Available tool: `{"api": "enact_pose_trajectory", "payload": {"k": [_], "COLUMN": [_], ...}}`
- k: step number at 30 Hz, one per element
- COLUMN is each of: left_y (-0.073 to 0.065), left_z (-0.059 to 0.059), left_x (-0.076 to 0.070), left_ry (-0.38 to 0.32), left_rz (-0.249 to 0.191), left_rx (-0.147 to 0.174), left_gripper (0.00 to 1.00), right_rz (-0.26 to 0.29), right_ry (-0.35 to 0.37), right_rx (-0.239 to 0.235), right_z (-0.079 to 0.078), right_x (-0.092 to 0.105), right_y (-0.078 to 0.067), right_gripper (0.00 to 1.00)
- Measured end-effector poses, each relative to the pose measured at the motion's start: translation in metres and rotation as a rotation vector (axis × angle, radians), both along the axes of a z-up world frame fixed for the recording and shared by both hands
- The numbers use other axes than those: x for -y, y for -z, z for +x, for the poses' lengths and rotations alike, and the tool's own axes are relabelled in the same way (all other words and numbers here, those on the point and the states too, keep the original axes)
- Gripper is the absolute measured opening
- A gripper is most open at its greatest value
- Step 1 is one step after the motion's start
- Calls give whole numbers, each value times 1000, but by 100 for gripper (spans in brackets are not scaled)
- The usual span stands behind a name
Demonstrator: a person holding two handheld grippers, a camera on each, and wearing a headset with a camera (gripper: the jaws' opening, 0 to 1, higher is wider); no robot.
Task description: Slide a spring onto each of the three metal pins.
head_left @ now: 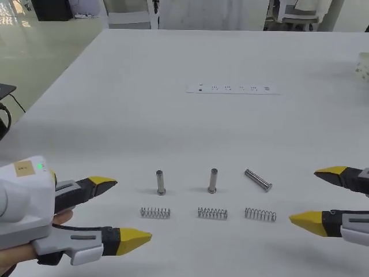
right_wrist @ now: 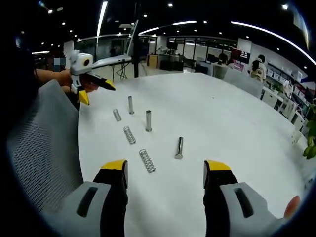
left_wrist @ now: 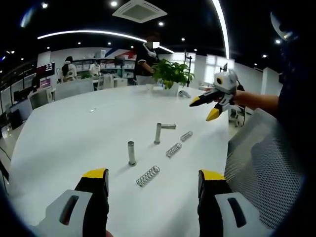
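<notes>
Between the left gripper (head_left: 132, 210) and the right gripper (head_left: 302, 196), both gaping wide and empty, three silvery pins sit on the white table (head_left: 230, 115). The left pin (head_left: 160, 182) and middle pin (head_left: 213, 180) stand upright; the right pin (head_left: 258, 179) lies toppled. The coiled left spring (head_left: 155, 213), middle spring (head_left: 212, 213) and right spring (head_left: 260, 214) lie flat alongside, clear of both grippers.

Nothing written, no number and no brand can be read with certainty. A row of small dark marks is printed along a pale strip (head_left: 233, 89) that lies flat on the far part of the white table (head_left: 173, 115), but the marks are too small to be made out. A small tan sticker (head_left: 24, 168) is seen on the white body of the left gripper (head_left: 132, 209), and nothing legible is shown on it.
</notes>
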State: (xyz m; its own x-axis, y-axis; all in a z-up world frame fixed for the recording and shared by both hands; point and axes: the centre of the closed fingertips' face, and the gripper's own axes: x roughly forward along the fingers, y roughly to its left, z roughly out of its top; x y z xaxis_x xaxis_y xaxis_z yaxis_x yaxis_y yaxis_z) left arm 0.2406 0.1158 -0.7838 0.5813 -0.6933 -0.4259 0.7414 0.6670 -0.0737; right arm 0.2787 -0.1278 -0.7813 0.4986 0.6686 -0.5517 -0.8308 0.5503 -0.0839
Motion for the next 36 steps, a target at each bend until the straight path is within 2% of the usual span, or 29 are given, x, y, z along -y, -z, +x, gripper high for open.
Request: {"api": "enact_pose_trajectory", "payload": {"k": [15, 24, 36], "left_y": [-2, -3, -5], "left_z": [0, -2, -3], "left_x": [-1, 0, -1], "left_ry": [-18, -26, -40], "left_rz": [-4, -5, -5], "left_rx": [9, 13, 17], "left_gripper": [70, 70, 70], "right_rz": [-13, -31, -72], "right_ry": [-13, -37, -59], "right_rx": [6, 14, -2], "right_z": [23, 40, 61], "right_x": [-9, -23, -39], "right_y": [-3, -6, 1], "right_gripper": [58, 56, 52]}}
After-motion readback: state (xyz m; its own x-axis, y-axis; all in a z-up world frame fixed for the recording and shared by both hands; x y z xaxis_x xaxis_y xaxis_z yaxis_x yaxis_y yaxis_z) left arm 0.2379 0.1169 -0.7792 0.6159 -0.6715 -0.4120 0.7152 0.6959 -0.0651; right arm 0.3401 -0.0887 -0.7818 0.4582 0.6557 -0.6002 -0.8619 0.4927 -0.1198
